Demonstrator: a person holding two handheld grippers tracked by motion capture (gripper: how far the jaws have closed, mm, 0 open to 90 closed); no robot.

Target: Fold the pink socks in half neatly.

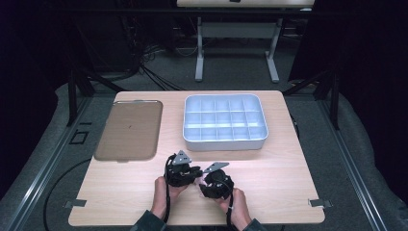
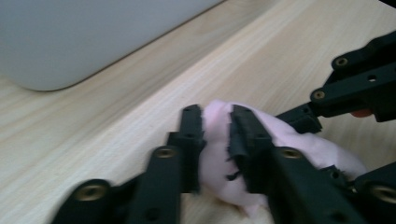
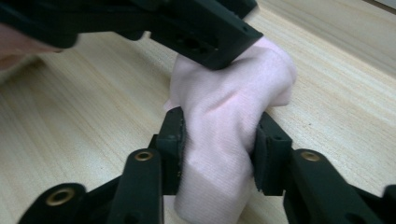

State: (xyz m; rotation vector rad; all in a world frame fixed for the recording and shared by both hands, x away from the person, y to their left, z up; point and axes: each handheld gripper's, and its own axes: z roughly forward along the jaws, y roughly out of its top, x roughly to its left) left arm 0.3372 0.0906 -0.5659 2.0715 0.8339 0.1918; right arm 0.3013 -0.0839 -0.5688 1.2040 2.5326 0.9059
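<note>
A bunched pale pink cloth (image 3: 224, 93) lies on the wooden table (image 1: 279, 183) near its front edge, between my two grippers. My right gripper (image 3: 219, 121) has its pads pressed on both sides of the cloth's lower part. In the left gripper view, my left gripper (image 2: 215, 112) pinches the same cloth (image 2: 299, 140), which fills the narrow gap between its pads. The two grippers meet tip to tip, and the right gripper (image 2: 322, 144) comes in from the right there. In the high view the left gripper (image 1: 192, 174) and right gripper (image 1: 206, 185) sit close together and hide the cloth.
A pale grey tray (image 1: 224, 139) divided into several compartments stands behind the grippers at centre right; its rounded wall (image 2: 70, 42) appears in the left gripper view. A flat brown tray (image 1: 127, 130) lies at the back left. Bare table stretches to the right.
</note>
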